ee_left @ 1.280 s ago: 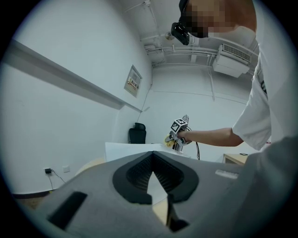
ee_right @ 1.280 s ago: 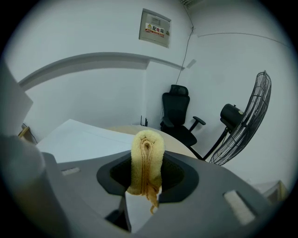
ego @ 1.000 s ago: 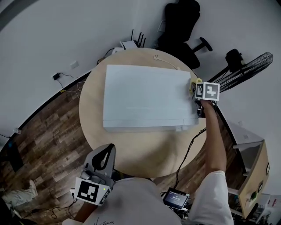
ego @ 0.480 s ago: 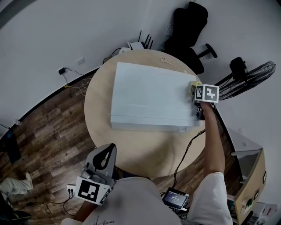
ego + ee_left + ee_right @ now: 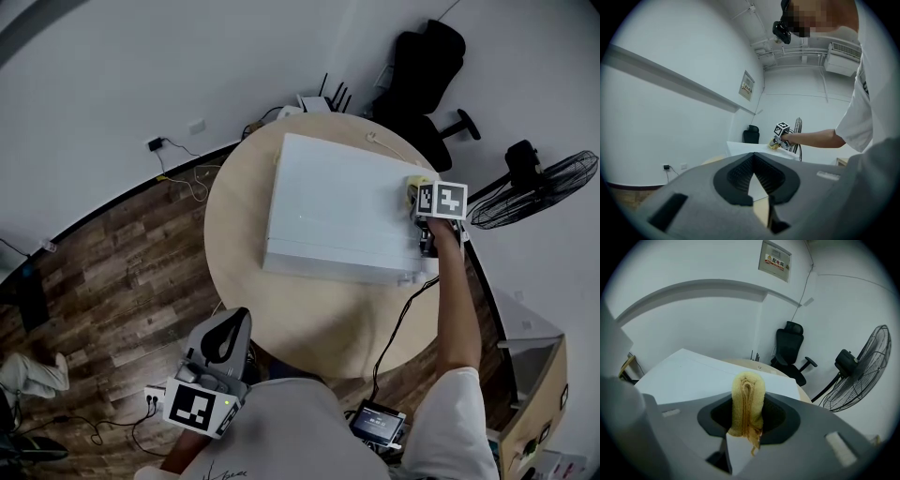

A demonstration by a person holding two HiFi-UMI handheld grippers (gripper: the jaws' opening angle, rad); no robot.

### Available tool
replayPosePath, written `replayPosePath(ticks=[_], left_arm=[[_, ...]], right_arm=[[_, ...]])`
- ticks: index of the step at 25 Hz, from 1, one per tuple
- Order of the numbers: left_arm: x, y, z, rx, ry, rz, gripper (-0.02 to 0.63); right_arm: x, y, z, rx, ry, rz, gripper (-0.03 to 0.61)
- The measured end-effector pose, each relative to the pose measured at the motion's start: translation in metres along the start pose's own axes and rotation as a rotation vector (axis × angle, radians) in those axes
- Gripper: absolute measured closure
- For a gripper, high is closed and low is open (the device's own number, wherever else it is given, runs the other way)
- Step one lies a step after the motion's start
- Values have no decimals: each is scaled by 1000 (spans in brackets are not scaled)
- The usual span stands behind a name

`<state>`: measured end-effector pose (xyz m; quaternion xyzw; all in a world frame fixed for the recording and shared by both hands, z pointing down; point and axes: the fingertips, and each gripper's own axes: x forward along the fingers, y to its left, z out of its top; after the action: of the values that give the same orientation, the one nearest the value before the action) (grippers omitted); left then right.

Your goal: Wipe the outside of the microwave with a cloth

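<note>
The white microwave lies on the round wooden table; it also shows as a white slab in the right gripper view and far off in the left gripper view. My right gripper is at the microwave's right side near its top edge, shut on a folded yellow cloth. The cloth stands pinched between the jaws of that gripper. My left gripper hangs low by my body, off the table's front edge; its jaws look closed on nothing.
A black office chair and a standing fan are beyond the table on the right. A router sits by the wall. A black cable runs off the table's front right toward a small screen.
The head camera has turned, so table and microwave sit further right in frame. The right gripper stays with the cloth at the microwave's right side. The left gripper has hardly moved.
</note>
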<state>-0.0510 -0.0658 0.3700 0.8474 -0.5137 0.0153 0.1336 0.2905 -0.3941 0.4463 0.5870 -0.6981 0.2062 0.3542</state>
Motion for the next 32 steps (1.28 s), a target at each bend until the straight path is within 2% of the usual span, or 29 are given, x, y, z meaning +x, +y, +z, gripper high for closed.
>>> replayPosePath(ticks=[13, 32], left_arm=[[-38, 32, 3, -13, -14, 45, 618], [-71, 64, 8, -22, -32, 99, 618]], right_arm=[[6, 86, 24, -9, -15, 89, 442], [14, 226, 64, -108, -54, 228, 442]])
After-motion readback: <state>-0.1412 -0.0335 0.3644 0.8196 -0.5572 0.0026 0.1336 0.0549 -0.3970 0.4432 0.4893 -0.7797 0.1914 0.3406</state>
